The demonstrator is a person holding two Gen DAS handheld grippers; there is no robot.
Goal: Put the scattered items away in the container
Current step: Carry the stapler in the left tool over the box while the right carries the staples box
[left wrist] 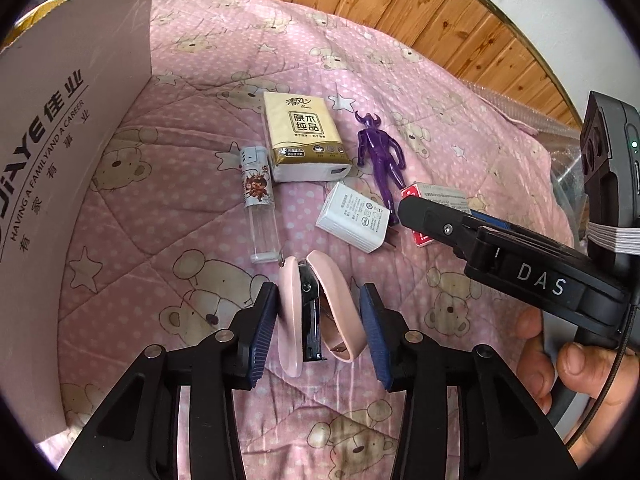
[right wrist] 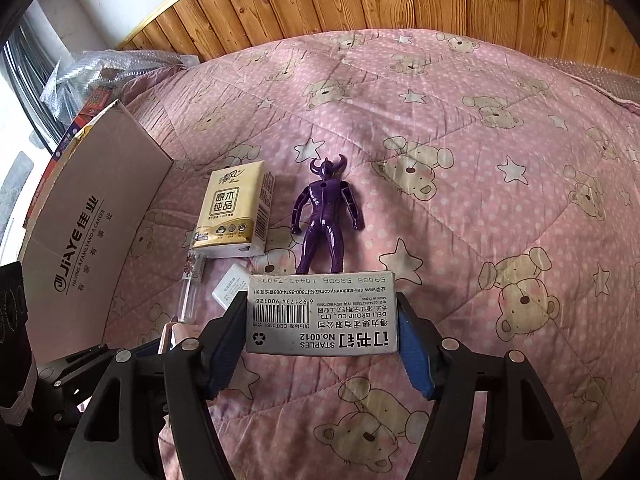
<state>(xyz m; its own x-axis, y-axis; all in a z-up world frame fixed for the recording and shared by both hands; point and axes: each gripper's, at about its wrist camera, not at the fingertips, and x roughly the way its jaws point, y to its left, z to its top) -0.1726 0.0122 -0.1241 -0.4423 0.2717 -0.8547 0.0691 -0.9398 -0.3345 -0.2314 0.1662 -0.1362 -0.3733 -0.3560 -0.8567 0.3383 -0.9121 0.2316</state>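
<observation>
A pink stapler (left wrist: 316, 312) lies on the pink quilt between the fingers of my left gripper (left wrist: 322, 328). The left pad touches it and the right pad stands just off it, so the jaws are open. My right gripper (right wrist: 322, 320) is shut on a grey staples box (right wrist: 322, 312) and holds it just above the quilt; in the left wrist view the box (left wrist: 424, 200) shows red under the right gripper's finger. The cardboard box (left wrist: 68, 168), printed JIAYE, stands at the left and also shows in the right wrist view (right wrist: 92, 216).
On the quilt lie a tissue pack (left wrist: 306, 136), a lighter (left wrist: 260, 208), a white charger (left wrist: 354, 222) and a purple figure (left wrist: 380, 156). A wooden wall panel (right wrist: 400, 0) runs behind the bed. Bubble wrap and boxes (right wrist: 100, 76) sit at the far left.
</observation>
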